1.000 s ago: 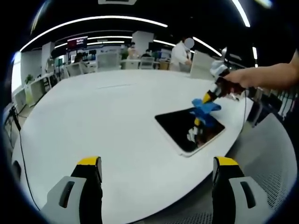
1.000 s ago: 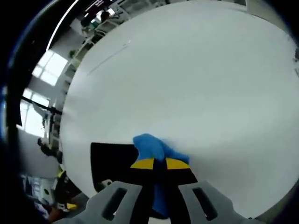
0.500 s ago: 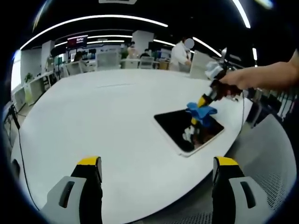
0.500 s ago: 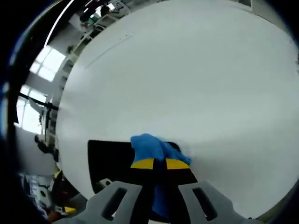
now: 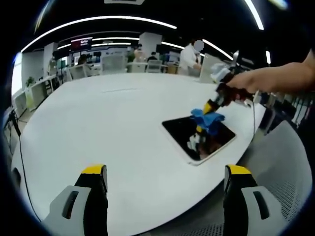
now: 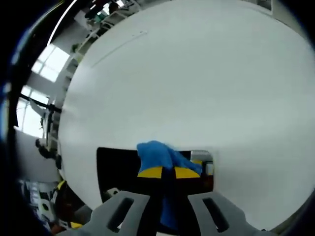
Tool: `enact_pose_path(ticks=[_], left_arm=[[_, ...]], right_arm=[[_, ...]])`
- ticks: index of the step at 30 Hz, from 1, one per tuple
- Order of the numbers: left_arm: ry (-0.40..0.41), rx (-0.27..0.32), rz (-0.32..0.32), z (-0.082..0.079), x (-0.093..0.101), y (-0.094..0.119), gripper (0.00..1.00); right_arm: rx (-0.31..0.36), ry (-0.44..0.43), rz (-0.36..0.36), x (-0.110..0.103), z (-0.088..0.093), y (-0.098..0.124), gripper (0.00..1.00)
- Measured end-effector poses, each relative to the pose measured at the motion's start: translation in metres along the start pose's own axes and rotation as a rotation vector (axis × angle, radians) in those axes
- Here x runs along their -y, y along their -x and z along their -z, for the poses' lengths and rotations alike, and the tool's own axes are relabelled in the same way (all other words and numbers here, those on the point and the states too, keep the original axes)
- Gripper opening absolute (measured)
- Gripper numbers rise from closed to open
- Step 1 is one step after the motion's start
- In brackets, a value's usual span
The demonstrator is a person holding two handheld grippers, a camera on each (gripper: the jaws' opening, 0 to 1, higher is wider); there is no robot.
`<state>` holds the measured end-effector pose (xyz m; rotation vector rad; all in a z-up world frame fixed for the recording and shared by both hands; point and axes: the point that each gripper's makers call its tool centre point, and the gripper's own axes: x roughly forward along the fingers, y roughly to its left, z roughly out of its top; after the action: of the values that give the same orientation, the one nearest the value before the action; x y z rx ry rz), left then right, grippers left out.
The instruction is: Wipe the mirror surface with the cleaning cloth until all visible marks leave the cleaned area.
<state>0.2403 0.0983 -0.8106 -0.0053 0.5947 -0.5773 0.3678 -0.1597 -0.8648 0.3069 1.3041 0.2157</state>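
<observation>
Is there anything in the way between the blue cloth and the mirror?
No. The right gripper is shut on the blue cloth and the cloth is already down on the mirror. Nothing else lies on the mirror or on the white table next to it.

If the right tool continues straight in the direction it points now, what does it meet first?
The right tool, shut on the blue cloth, points down at the mirror on the white table. The cloth already seems pressed there, so it likely meets the mirror surface first.
</observation>
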Motion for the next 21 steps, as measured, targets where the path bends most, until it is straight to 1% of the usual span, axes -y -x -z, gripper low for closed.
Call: enact_pose_path(ticks=[4, 8, 18, 21], left_arm=[[-0.002, -0.004, 0.004, 0.001, 0.001, 0.000, 0.99], [-0.003, -0.007, 0.006, 0.001, 0.001, 0.000, 0.99], [-0.004, -0.015, 0.028, 0.003, 0.005, -0.001, 0.99], [-0.007, -0.026, 0.031, 0.005, 0.005, -0.001, 0.99]], right_arm=[[-0.006, 0.009, -0.005, -0.011, 0.000, -0.005, 0.01], [-0.013, 0.006, -0.011, -0.019, -0.005, -0.012, 0.01], [-0.014, 0.004, -0.023, -0.041, -0.003, -0.018, 0.01], [-0.018, 0.007, -0.026, -0.049, -0.004, -0.022, 0.01]])
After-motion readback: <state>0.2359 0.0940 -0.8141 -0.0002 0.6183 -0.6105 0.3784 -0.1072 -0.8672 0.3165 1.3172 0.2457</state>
